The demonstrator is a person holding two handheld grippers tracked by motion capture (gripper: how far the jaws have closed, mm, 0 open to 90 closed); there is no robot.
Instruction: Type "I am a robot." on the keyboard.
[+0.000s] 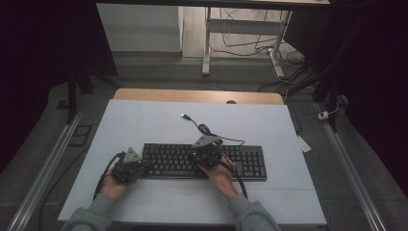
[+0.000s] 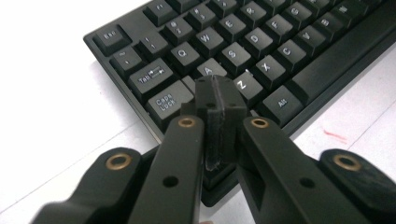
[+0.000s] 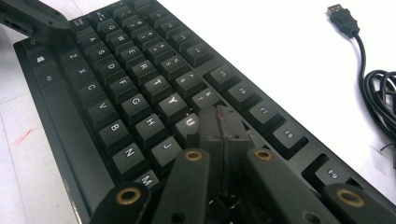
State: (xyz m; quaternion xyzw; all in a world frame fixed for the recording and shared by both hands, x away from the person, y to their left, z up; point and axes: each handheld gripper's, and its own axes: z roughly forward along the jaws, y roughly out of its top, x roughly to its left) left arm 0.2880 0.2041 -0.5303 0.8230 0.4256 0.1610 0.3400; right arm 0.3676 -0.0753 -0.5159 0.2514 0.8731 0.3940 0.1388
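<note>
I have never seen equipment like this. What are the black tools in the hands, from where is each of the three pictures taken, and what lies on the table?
A person sits at a white table and holds a hand tool in each hand: a gripper with two black jaws that can pinch. The high view comes from a fixed camera above, looking forward and down. There the left gripper is at the left end of a black keyboard, and the right gripper is over its middle.

The other two pictures come from small cameras that ride on the grippers and look along the jaws. In the left gripper view, the left gripper is shut, its tips near the A and Caps Lock keys. In the right gripper view, the right gripper is also shut, near the U key.

Nothing is held. The keyboard's cable with its USB plug lies loose on the table.
</note>
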